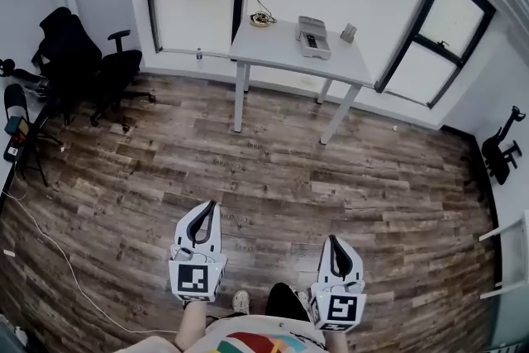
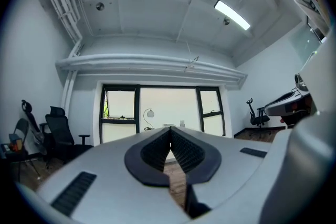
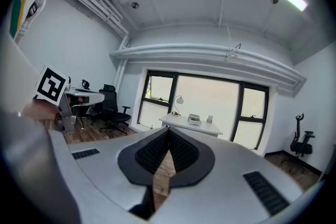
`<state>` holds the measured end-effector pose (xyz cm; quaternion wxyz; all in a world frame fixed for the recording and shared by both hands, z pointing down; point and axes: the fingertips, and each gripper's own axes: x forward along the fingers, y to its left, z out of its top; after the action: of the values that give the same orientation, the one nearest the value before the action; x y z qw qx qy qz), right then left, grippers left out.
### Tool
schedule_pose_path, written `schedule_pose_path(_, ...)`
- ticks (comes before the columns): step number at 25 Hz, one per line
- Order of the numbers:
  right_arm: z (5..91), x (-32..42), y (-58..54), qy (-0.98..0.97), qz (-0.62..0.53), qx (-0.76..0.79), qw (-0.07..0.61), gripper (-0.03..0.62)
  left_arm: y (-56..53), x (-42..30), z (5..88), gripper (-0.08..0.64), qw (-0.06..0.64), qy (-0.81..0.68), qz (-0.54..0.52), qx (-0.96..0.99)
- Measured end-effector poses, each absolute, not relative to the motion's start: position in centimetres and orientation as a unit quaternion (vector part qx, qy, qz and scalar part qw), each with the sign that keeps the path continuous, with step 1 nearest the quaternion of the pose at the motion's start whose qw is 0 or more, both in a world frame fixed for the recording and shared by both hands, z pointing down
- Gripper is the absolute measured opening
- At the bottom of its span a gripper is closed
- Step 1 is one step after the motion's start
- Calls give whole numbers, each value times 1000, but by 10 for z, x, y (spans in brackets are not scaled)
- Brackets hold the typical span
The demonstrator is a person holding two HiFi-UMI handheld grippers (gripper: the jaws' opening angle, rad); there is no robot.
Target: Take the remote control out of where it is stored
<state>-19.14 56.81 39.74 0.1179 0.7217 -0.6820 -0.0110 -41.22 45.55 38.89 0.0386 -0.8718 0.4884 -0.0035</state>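
Far across the room stands a white table (image 1: 281, 55) under the window. On it lies a grey open box (image 1: 315, 38) with a dark remote control (image 1: 311, 39) inside. The same table (image 3: 184, 124) and box (image 3: 195, 119) show small in the right gripper view. My left gripper (image 1: 212, 206) and right gripper (image 1: 332, 240) hang low in front of the person's body, over the wood floor, far from the table. The jaws of both are shut with nothing between them, as the left gripper view (image 2: 170, 129) and right gripper view (image 3: 169, 130) show.
A desk lamp (image 1: 266, 0) and a small white item (image 1: 349, 32) share the table. Black office chairs (image 1: 83, 62) stand at the left wall, beside gear on a stand (image 1: 16, 124). A white cable (image 1: 50, 240) runs over the floor. Another chair (image 1: 501, 150) and a white desk (image 1: 508, 260) are at right.
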Motion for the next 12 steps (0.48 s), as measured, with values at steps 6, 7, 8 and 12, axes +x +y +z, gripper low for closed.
schedule_pose_path(6,384,-200,537,-701,-93,688,163,3,429,-403,405,9,33,488,-11,-872)
schedule_pose_path(7,382,-193,531,-695,-111,687,179,3,425,-397,407,9,32,487,-14,-873)
schedule_pose_path(8,381,-185,523,-690,-121,688,188,2,420,-392,409,9,32,486,-17,-873)
schedule_pose_path(12,387,-150,474,-696,-110,693,155,3,386,-365,407,9,50,480,-35,-875)
